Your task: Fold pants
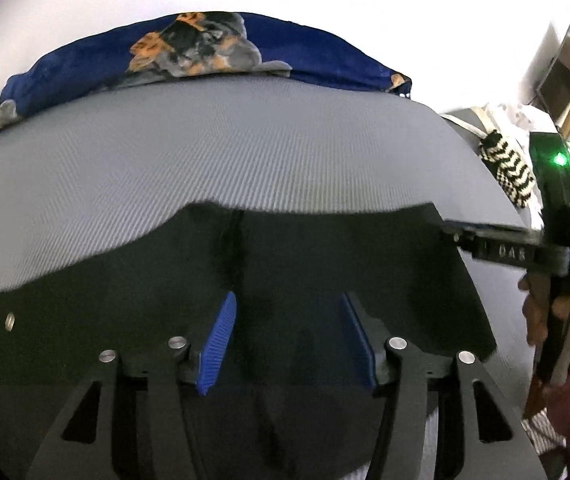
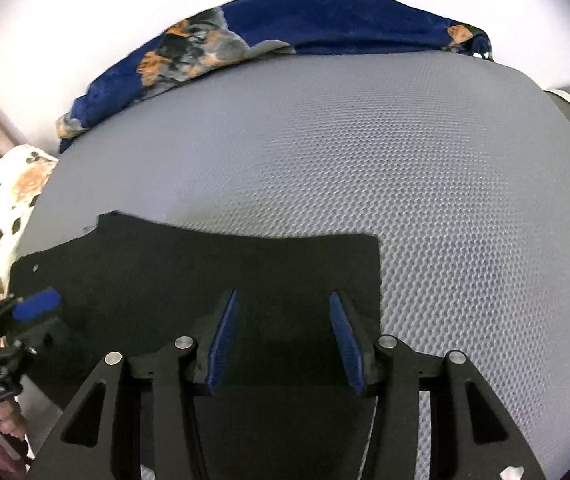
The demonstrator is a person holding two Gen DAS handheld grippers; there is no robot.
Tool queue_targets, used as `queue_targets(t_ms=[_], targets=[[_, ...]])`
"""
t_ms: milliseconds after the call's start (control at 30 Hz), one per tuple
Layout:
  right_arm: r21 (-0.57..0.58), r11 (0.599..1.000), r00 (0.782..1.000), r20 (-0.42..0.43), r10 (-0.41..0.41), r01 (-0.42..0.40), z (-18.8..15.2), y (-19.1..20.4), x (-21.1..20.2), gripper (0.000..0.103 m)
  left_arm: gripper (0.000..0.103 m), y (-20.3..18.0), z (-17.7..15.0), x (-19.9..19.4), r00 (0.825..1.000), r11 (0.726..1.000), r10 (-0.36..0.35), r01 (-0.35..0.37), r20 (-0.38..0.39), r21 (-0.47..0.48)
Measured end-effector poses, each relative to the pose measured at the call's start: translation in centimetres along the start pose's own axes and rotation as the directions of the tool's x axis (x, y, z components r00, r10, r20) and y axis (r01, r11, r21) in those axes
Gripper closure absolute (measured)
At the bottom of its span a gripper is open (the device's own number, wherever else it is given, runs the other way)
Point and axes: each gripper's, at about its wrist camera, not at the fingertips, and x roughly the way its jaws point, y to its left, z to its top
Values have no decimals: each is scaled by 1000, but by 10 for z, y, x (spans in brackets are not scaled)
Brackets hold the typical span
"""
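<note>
I hold my left gripper (image 1: pixel 285 340) tilted down over the black fabric pants (image 1: pixel 265 280), its blue ribbed pads parted about halfway with nothing pinched between them; the cloth lies flat beneath the gap, so I judge that this side of the fold is laid down and I no longer need a hold on it; my right gripper (image 2: pixel 285 340) hangs the same way, jaws partly apart, dark cloth under them but no fold rising into the pads, so it holds nothing either

The pants rest as a flat, folded dark slab at the near edge of the grey textured mattress (image 2: pixel 425 160), their far edge running fairly straight across, their right corner squared off in the right wrist view; they sit near me, I judge, so that both grippers can reach the cloth without stretching across the bed; the wide bare stretch of mattress beyond leaves room for a further fold away from me

At the far edge of the mattress a dark blue blanket with an orange and grey print (image 1: pixel 189 48) lies bunched against the pale wall, well apart from the pants and out of the working area; a cream pillow with a brown floral print (image 2: pixel 1 220) sits off the mattress's left edge

I judge the next step is to take a fresh hold of an edge and fold again, or smooth the slab
</note>
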Motion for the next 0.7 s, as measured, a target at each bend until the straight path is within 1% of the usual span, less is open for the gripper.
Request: queue_targets(t_ms=[100,133,233,300,333,567,700], targets=[[-4,1000,1000,-11,-4,4,7,-2,9,59,48,-3,11,23,999,999,35,-35,-29,22],[-2,1000,1000,-19,-8,8,7,-3,11,59,48,-3,13,36,996,998,61,-60,-62,21],[1,1000,1000,-24,-7,7,5,-4,16,59,49,1,7,55,988,996,91,-90,-121,12],[-11,1000,1000,-18,-14,14,3,-2,16,59,49,-2,4,55,989,993,110,-107,-96,43],[-20,1000,1000,-16,-19,18,2,-2,17,59,49,-3,3,56,989,992,117,-112,-95,50],[-16,1000,1000,-21,-20,19,1,-1,17,59,49,0,4,55,989,993,117,-114,-95,36],[-5,1000,999,-43,-8,8,-8,1,17,59,49,-4,1,52,988,993,118,-114,-100,41]])
